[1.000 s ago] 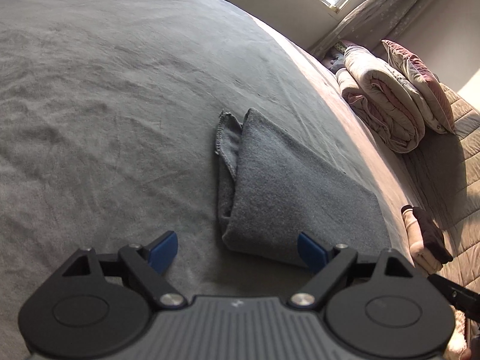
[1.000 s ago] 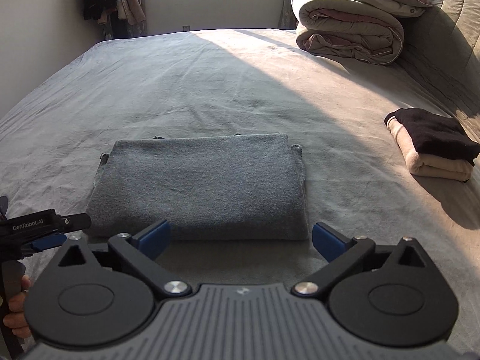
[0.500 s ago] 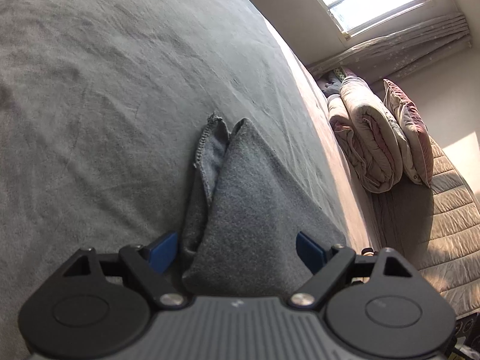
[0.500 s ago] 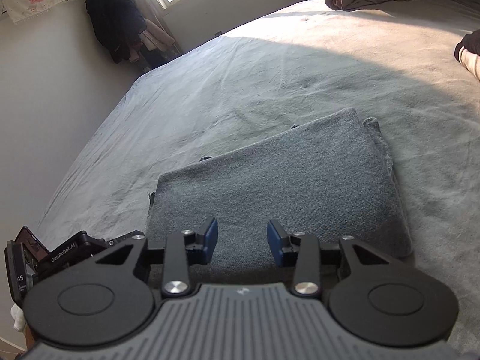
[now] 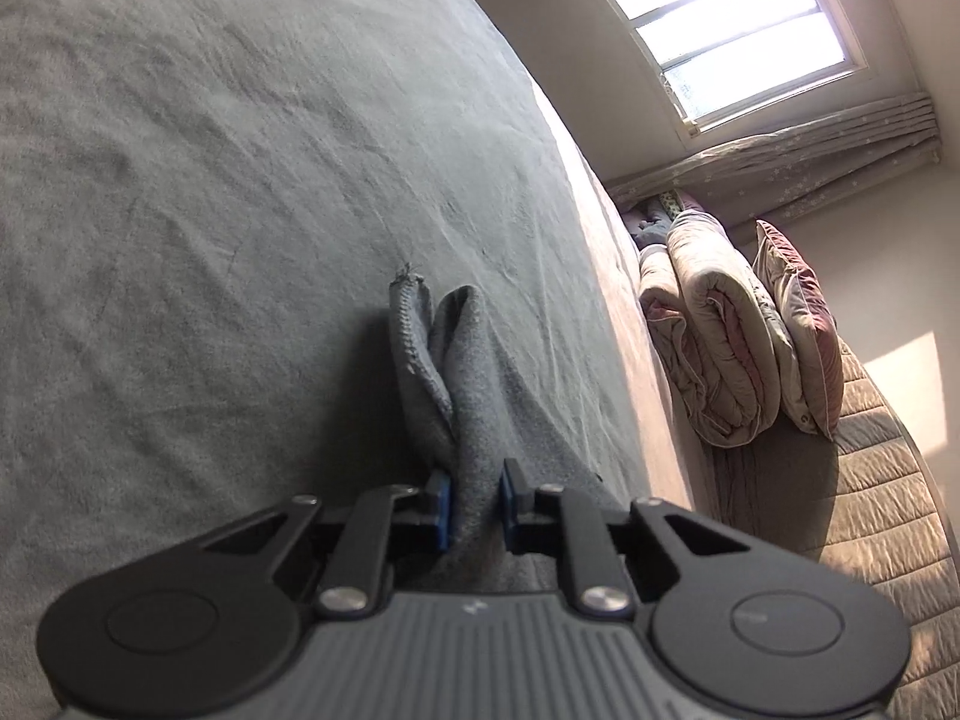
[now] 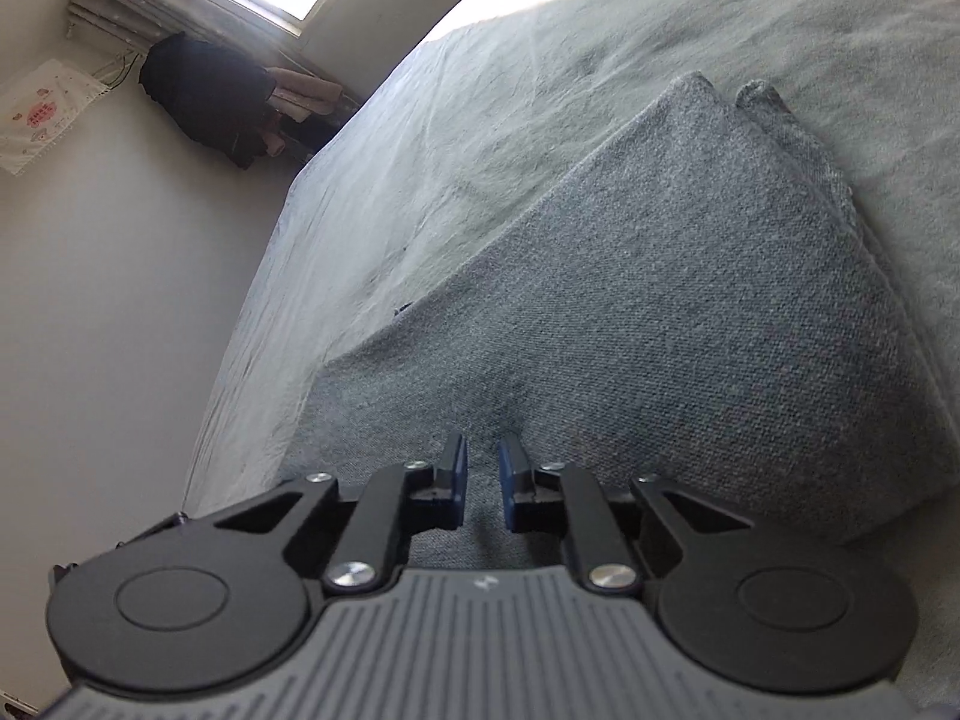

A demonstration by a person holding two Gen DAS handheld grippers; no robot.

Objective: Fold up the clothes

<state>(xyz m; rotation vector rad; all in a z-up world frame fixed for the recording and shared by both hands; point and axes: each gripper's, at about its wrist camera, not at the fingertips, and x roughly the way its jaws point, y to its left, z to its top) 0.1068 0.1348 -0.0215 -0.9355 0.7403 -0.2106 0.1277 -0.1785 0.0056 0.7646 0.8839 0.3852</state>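
Grip for lifting | left gripper (image 5: 474, 501) closing on grey folded garment (image 5: 465, 396) edge | right gripper (image 6: 482, 489) closing on near edge | bed (image 5: 210, 180) beneath

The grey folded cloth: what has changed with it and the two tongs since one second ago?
Both tongs went from wide open to closing on the grey cloth: the left tongs pinch its end, the right tongs its near edge, and both moved closer in. The cloth stays folded on the bed.

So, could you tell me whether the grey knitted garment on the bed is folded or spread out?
Folded: the grey knitted garment lies as a thick layered rectangle, doubled edges showing at its far corner.
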